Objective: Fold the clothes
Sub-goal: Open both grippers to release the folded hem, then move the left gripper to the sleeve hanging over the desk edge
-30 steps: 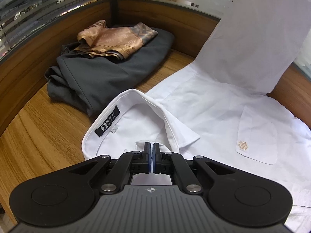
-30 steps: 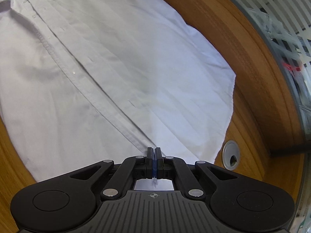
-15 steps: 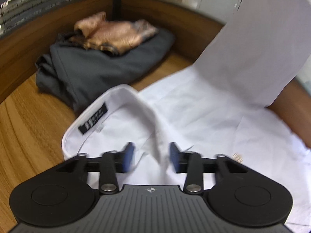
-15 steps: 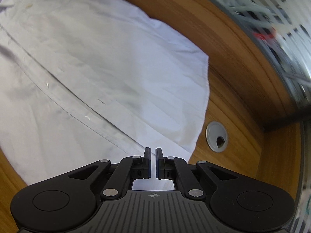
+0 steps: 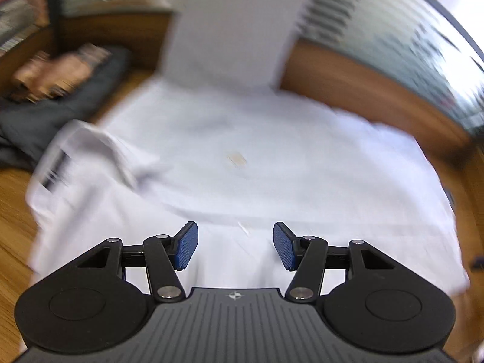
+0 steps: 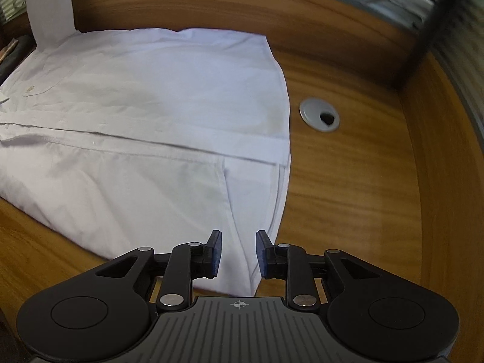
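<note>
Your left gripper has its fingers spread wide, empty, above the white shirt lying flat on the counter. Your right gripper is half open, holding nothing, its fingers over the shirt's hem corner.

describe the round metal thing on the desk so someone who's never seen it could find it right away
Start at the white shirt spread across the wooden desk. Just past the shirt's hem edge, on bare wood, lies a grey round grommet. It is the only metal disc there, flush with the desk, with a dark hole.

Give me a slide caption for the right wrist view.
Open right gripper poised over the hem corner of a white shirt on a wooden desk.
</note>
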### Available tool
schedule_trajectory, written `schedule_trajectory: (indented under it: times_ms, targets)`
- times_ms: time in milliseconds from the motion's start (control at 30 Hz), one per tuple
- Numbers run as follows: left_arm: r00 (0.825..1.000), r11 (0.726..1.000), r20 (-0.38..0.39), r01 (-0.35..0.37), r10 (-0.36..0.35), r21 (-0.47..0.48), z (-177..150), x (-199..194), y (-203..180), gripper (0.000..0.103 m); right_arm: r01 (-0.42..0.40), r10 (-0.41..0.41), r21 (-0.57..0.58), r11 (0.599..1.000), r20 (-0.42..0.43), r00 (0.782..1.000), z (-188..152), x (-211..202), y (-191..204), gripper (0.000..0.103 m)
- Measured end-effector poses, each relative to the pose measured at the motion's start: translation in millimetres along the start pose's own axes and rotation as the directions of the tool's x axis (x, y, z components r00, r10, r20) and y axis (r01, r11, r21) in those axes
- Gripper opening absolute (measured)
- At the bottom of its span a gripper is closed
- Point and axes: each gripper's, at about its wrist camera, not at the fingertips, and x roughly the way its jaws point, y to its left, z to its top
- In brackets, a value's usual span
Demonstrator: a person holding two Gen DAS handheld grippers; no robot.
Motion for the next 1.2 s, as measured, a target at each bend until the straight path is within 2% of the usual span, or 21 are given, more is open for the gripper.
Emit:
schedule_trajectory:
  times_ms: [33, 167, 333, 433, 567, 833, 967, 1200]
  targets:
    - [1.000, 1.000, -0.023, 0.017, -0.017, 0.016, -7.0, 4.1, -7.4, 0.061, -0.005, 0.005, 0.012, 1.000, -0.003, 1.000, -3.4, 1.4, -2.1, 0.034]
    - [0.996, 0.997, -0.083, 0.039, -0.033, 0.068, -31.7, 20.7, -33.1, 0.061, -0.031, 0.031, 0.004, 1.000, 0.005, 1.000, -3.8, 10.7, -0.9, 0.034]
    - [0.994, 0.998, -0.113, -0.005, 0.012, 0.060, -43.4, 43.1, -34.2, 0.061, -0.053, 0.053, -0.054, 0.997, 0.001, 0.999, -0.5, 25.8, 9.0, 0.034]
    - [0.991, 0.998, -0.125, -0.031, 0.039, 0.060, -48.0, 54.1, -34.1, 0.064, -0.035, 0.034, -0.111, 0.993, -0.012, 0.999, -1.5, 35.2, 17.4, 0.034]
    - [0.990, 0.997, -0.134, -0.027, 0.036, 0.068, -41.0, 50.4, -34.3, 0.065, -0.016, 0.012, -0.150, 0.989, -0.028, 1.000, -4.4, 40.9, 22.4, 0.035]
    - [0.999, 0.999, -0.027, -0.038, 0.039, 0.033, 25.7, 33.2, -29.4, 0.065, -0.012, 0.015, -0.098, 0.995, 0.029, 0.999, 24.8, 26.0, 9.7, 0.037]
    - [0.999, 0.999, 0.030, -0.044, 0.043, 0.016, 60.4, 24.8, -27.1, 0.069, -0.023, 0.026, -0.050, 0.998, 0.066, 0.997, 52.9, 28.1, -4.3, 0.042]
    - [0.995, 0.999, 0.086, -0.050, 0.048, 0.020, 113.9, 29.2, -27.5, 0.072, -0.057, 0.058, -0.014, 0.998, 0.109, 0.992, 111.0, 42.8, -19.6, 0.042]
